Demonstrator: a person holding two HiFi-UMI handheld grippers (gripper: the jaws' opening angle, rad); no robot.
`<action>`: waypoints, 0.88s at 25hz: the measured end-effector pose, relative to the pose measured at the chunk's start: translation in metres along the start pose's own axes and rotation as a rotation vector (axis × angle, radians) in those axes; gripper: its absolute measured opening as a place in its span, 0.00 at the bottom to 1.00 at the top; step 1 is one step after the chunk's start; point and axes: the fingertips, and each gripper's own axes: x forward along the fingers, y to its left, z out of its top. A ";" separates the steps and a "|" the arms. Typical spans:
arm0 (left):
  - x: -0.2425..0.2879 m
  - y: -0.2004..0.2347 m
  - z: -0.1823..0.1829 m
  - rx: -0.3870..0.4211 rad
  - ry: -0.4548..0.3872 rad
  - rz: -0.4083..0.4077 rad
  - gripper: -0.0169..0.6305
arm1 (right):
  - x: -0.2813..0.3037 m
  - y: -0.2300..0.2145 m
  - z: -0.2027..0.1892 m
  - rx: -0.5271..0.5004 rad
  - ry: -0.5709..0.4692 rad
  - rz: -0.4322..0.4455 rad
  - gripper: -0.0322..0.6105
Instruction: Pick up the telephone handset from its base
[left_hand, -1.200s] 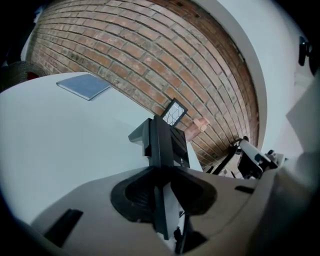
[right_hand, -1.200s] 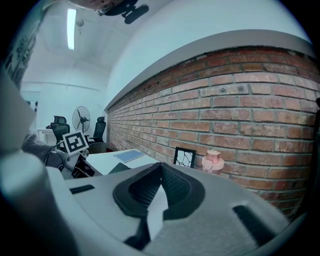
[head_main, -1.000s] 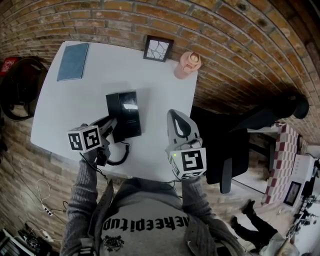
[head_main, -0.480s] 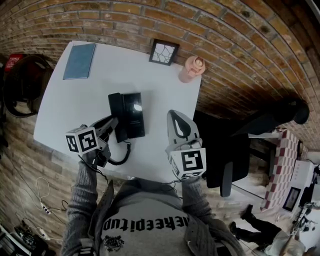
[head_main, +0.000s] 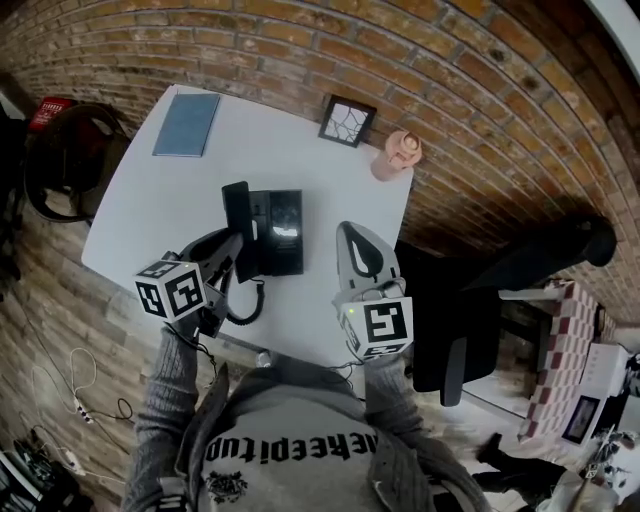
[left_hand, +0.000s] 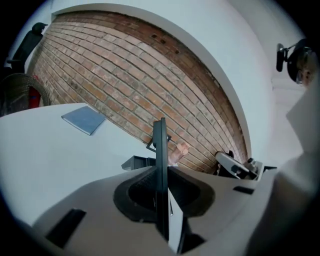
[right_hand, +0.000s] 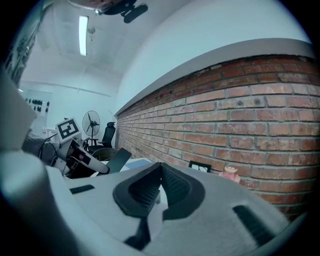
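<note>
The left gripper (head_main: 228, 255) jaws, just closed narrow on the handset (head_main: 236, 212), hold it apparently off the base (head_main: 283, 232). The pickup looks nearly done. The right gripper (head_main: 353, 238) jaws are together and empty.

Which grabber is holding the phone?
The left gripper: its jaws have just been closing and now pinch the black handset. The right gripper is shut on nothing.

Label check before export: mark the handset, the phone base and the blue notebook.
handset (head_main: 236, 205): head view, on its upper end.
phone base (head_main: 283, 232): head view, middle of its top face.
blue notebook (head_main: 187, 125): head view, centre of its cover.
</note>
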 end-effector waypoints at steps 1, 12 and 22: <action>-0.005 -0.002 0.003 0.012 -0.016 0.006 0.13 | -0.001 0.003 0.004 -0.005 -0.008 0.005 0.06; -0.059 -0.031 0.026 0.171 -0.128 0.100 0.13 | -0.018 0.031 0.040 -0.050 -0.076 0.034 0.06; -0.117 -0.051 0.037 0.228 -0.245 0.172 0.13 | -0.038 0.047 0.065 -0.066 -0.131 0.040 0.06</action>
